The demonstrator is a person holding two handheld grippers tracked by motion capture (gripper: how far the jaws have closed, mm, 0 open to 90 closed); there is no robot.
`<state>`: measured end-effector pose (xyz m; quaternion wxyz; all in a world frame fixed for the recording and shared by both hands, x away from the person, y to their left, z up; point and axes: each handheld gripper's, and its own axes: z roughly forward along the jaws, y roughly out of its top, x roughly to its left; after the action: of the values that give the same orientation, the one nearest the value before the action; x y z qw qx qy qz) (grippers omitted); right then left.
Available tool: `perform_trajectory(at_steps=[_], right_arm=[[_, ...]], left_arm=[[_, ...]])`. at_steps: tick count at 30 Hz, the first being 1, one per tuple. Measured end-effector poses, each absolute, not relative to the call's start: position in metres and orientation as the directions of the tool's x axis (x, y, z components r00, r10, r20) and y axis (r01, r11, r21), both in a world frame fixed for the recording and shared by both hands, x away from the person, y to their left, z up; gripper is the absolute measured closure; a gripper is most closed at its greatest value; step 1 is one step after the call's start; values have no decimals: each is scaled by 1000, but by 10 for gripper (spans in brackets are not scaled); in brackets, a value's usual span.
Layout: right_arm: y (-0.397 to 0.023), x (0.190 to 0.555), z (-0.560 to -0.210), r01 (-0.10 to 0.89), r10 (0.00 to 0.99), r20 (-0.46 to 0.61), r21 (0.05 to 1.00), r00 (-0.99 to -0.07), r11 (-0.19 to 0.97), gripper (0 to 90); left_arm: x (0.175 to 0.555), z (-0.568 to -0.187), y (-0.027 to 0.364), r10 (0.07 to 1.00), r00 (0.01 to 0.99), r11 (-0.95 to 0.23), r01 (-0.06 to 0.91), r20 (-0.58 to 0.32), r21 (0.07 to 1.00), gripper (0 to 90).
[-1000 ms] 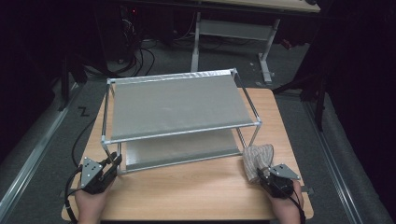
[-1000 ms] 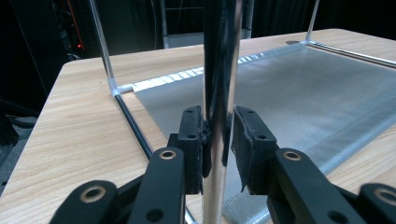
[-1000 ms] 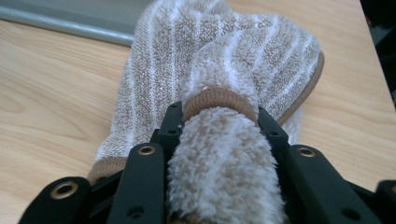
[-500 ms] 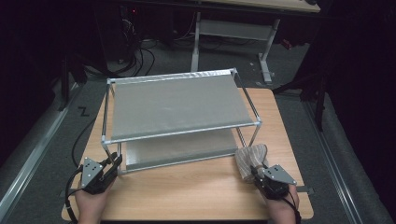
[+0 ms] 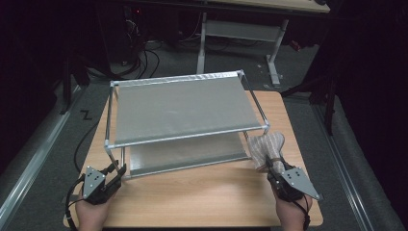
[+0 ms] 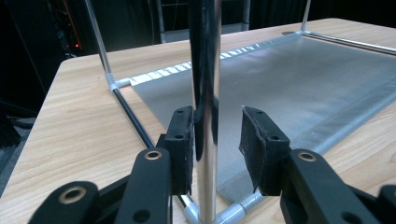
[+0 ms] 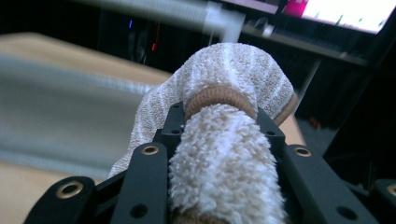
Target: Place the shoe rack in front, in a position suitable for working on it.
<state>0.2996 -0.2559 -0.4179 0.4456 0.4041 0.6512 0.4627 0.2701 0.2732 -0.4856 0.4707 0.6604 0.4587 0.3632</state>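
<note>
Since a second ago the right gripper has carried the striped beige-and-white terry cloth bundle upward and slightly toward the two-tier metal-framed rack with grey fabric shelves, while the left gripper has stayed at the rack's near-left corner and its jaws have just been opening. In the high view the bundle now sits at about 4 o'clock from the rack's centre, just beside the rack's near-right post, above the light wooden worktop. In the right gripper view the jaws pinch the cloth bundle from both sides, a tan band ringing it just beyond the jaw tips. In the left gripper view the jaws stand spread around the shiny upright metal post; the left pad lies close against the post, the right pad stands apart from it
</note>
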Motion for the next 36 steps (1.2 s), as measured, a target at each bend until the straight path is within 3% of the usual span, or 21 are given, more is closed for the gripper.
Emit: perform_trajectory(at_steps=[5, 17, 26, 29, 36], right_arm=[[-259, 300, -412, 95, 947, -174, 974, -271, 206, 650], [-268, 323, -464, 374, 932, -132, 890, -338, 262, 649], [-296, 312, -453, 327, 969, -166, 919, -184, 219, 650], [-302, 314, -454, 326, 975, -163, 923, -152, 205, 649], [-301, 339, -458, 333, 973, -171, 918, -155, 214, 648]], left_arm=[[268, -485, 275, 950, 310, -127, 263, 40, 957, 627], [269, -481, 276, 957, 287, -126, 255, 50, 959, 796], [277, -481, 280, 960, 279, -113, 261, 37, 959, 800], [276, -482, 280, 960, 276, -115, 264, 40, 958, 792], [260, -476, 280, 957, 287, -119, 252, 43, 960, 639]])
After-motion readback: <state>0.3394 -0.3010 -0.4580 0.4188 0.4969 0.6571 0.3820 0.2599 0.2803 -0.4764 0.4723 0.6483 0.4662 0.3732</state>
